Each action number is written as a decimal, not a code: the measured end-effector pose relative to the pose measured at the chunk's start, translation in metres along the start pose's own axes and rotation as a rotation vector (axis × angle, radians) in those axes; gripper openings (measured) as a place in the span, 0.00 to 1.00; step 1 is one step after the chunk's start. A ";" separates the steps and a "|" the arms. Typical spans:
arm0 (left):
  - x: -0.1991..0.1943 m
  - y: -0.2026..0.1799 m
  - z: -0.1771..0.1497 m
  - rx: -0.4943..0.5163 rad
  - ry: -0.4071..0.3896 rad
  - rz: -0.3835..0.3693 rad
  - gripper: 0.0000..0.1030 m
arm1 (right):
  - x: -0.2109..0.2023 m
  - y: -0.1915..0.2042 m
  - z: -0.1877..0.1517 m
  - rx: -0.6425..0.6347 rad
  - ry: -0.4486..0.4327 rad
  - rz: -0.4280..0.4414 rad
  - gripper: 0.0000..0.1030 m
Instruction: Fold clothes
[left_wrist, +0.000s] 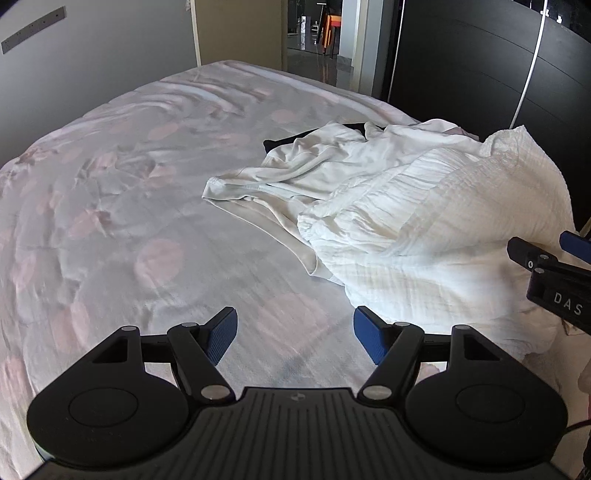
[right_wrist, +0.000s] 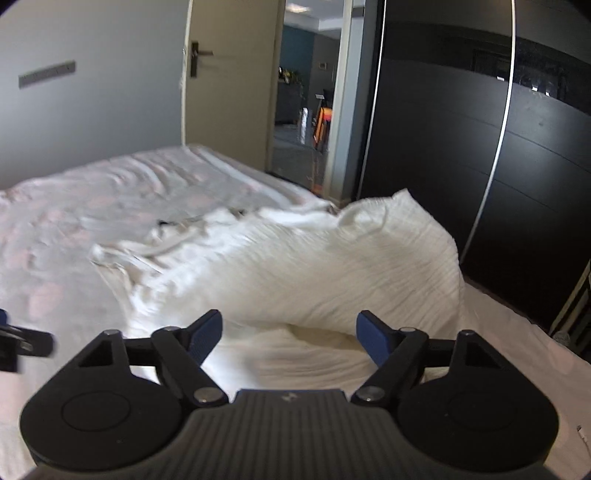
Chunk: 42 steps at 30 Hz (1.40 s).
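A crinkled white garment (left_wrist: 436, 221) lies heaped on the right side of the bed, and a smoother cream garment (left_wrist: 295, 173) spreads out to its left with a dark piece (left_wrist: 284, 142) under its far edge. My left gripper (left_wrist: 295, 334) hangs open over bare bedspread, just left of the crinkled garment's near hem. The right gripper (left_wrist: 554, 258) enters that view at the right edge, above the crinkled cloth. In the right wrist view the right gripper (right_wrist: 290, 338) stands open over the crinkled garment (right_wrist: 314, 273), nothing gripped between its pads.
The bed (left_wrist: 129, 221) has a pale cover with pink flowers, wide and bare on the left. A dark wardrobe (right_wrist: 480, 166) stands close on the right. An open door (right_wrist: 229, 92) and hallway lie beyond the bed's far end. A grey wall (left_wrist: 92, 66) is at the left.
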<state>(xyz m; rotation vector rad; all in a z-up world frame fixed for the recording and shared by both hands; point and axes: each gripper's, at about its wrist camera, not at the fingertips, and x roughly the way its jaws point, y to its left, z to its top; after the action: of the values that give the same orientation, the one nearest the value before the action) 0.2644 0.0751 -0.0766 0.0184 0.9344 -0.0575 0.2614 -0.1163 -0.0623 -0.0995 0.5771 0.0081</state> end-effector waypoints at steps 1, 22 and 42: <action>0.004 0.003 0.001 0.004 0.008 0.000 0.66 | 0.010 -0.003 0.000 -0.002 0.016 -0.015 0.69; -0.078 0.091 -0.028 -0.035 -0.064 0.152 0.62 | -0.052 0.117 0.048 -0.056 -0.109 0.371 0.09; -0.280 0.295 -0.187 -0.395 -0.137 0.561 0.62 | -0.263 0.388 0.003 -0.292 -0.096 1.013 0.08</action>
<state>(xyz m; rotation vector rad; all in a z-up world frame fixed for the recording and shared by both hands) -0.0351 0.3887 0.0349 -0.0880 0.7634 0.6378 0.0289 0.2749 0.0479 -0.0804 0.4764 1.0773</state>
